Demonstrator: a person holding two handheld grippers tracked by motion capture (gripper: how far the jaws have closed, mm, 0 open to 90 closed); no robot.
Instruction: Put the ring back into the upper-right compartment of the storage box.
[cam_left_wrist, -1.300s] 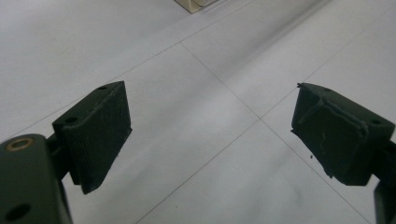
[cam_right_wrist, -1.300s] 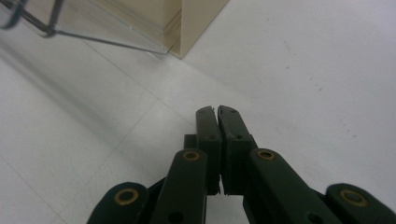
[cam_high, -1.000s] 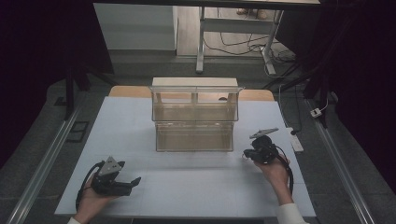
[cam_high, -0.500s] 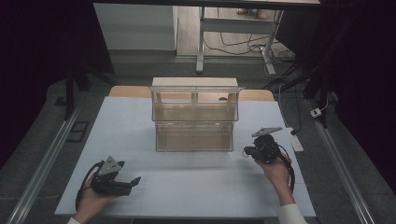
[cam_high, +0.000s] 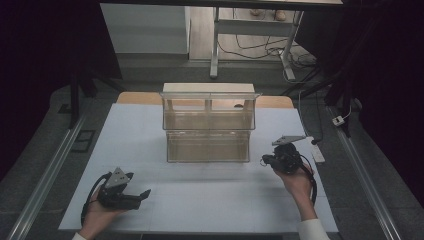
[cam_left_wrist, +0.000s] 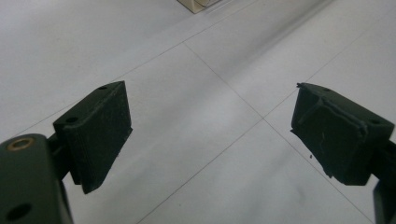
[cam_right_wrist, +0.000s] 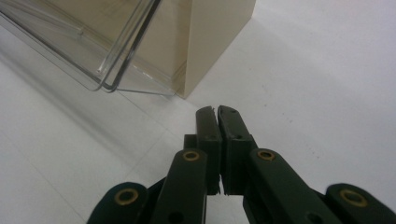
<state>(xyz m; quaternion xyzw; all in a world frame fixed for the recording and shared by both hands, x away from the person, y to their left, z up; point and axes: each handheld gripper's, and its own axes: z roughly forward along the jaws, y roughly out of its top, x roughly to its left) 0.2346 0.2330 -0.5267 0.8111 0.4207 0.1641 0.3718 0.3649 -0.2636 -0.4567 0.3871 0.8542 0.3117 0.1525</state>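
Note:
A clear plastic two-tier bin (cam_high: 208, 127) with a beige back stands mid-table in the high view. My left gripper (cam_high: 142, 194) rests low at the front left of the white table (cam_high: 210, 200), held by a hand. Its jaws stand wide apart over bare tabletop, and the left gripper (cam_left_wrist: 210, 135) has nothing between its pads. My right gripper (cam_high: 265, 160) is held just right of the bin's lower front corner. Seen along its own jaws, the right gripper (cam_right_wrist: 217, 111) is shut with nothing in it, pointing at the clear bin (cam_right_wrist: 107, 42) and its beige corner (cam_right_wrist: 215, 46).
A small dark object (cam_high: 238, 105) lies in the bin's upper tier. A white strip-like object (cam_high: 318, 154) lies near the table's right edge. Metal rails (cam_high: 45, 175) run along both sides. A desk frame and cables (cam_high: 260, 45) stand beyond the far edge.

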